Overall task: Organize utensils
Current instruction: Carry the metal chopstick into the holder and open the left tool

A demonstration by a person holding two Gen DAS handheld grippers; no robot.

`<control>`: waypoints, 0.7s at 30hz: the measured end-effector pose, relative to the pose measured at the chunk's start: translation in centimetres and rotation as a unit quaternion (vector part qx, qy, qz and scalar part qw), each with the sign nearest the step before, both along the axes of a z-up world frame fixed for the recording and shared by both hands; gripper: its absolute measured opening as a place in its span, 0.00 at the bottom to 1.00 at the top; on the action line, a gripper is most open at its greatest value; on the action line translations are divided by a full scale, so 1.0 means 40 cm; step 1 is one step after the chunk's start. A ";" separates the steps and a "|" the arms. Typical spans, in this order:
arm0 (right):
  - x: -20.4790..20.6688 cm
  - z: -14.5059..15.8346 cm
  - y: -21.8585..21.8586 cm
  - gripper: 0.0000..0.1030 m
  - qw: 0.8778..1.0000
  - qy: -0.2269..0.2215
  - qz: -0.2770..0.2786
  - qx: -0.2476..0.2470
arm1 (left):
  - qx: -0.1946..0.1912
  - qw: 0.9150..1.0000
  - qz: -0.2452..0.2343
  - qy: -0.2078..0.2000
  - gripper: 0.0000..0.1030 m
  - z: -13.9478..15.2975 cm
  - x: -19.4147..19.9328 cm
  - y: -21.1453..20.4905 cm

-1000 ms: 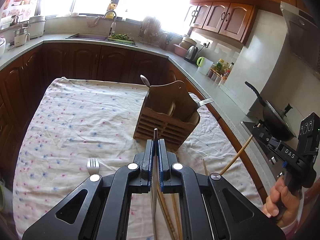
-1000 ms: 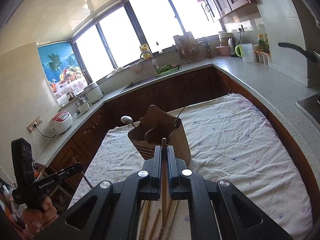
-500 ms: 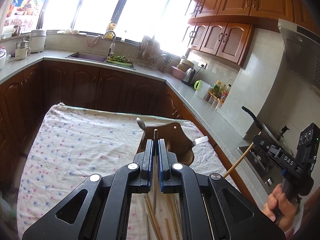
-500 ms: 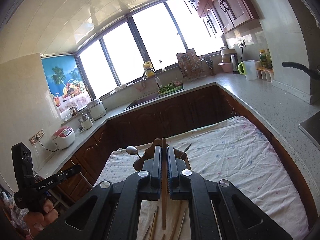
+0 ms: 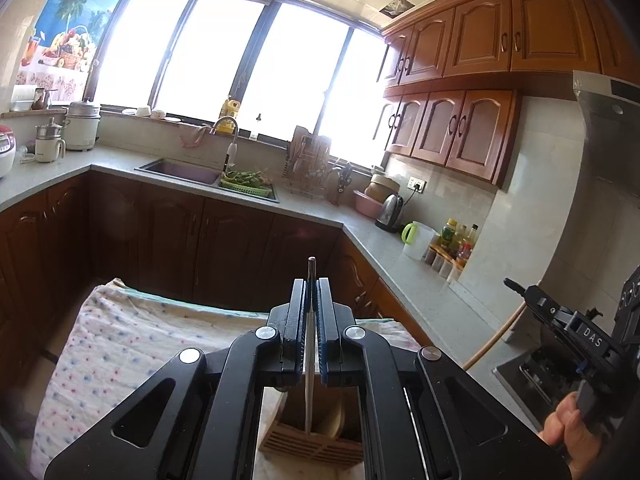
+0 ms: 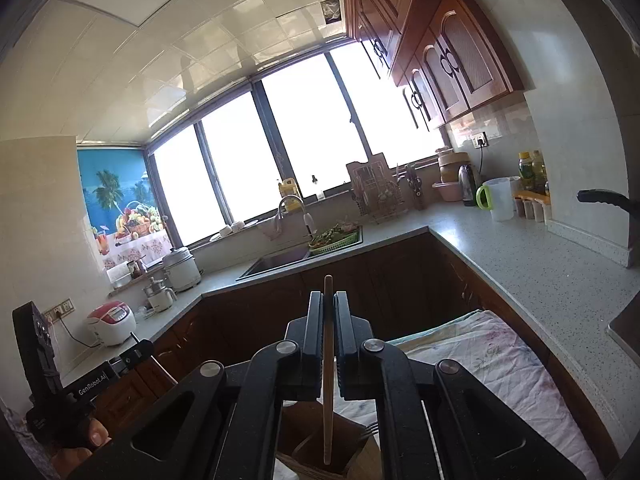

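- Clamping a thin metal utensil handle (image 5: 310, 344), the left gripper (image 5: 311, 316) is closed above the wooden utensil holder (image 5: 316, 436).
- Right gripper (image 6: 329, 332) pinches a wooden chopstick (image 6: 328, 400), seemingly over the same holder.

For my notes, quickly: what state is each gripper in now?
Left gripper: shut on a metal chopstick.
Right gripper: shut on a wooden chopstick.

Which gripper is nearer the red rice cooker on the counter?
Left. In the right wrist view the left gripper shows just right of the rice cooker; the right gripper is farther right, above the holder.
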State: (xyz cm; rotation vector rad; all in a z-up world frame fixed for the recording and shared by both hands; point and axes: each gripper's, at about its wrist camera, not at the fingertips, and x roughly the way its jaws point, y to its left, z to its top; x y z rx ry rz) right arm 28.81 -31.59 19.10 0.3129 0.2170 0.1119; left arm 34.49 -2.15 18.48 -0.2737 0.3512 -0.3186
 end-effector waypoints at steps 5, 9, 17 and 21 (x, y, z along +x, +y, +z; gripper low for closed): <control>0.046 -0.074 0.025 0.05 1.000 0.014 -0.001 -0.017 | 0.002 1.000 0.013 0.006 0.04 -0.066 0.046 -0.024; 0.066 -0.141 0.040 0.05 0.999 0.036 0.002 -0.022 | 0.011 1.000 0.016 0.021 0.04 -0.126 0.066 -0.036; 0.095 -0.233 0.022 0.05 0.997 0.076 -0.001 -0.008 | 0.030 0.998 0.012 0.062 0.04 -0.232 0.088 -0.065; 0.098 -0.244 0.007 0.05 0.997 0.083 -0.003 0.000 | 0.034 0.998 0.017 0.055 0.04 -0.239 0.081 -0.065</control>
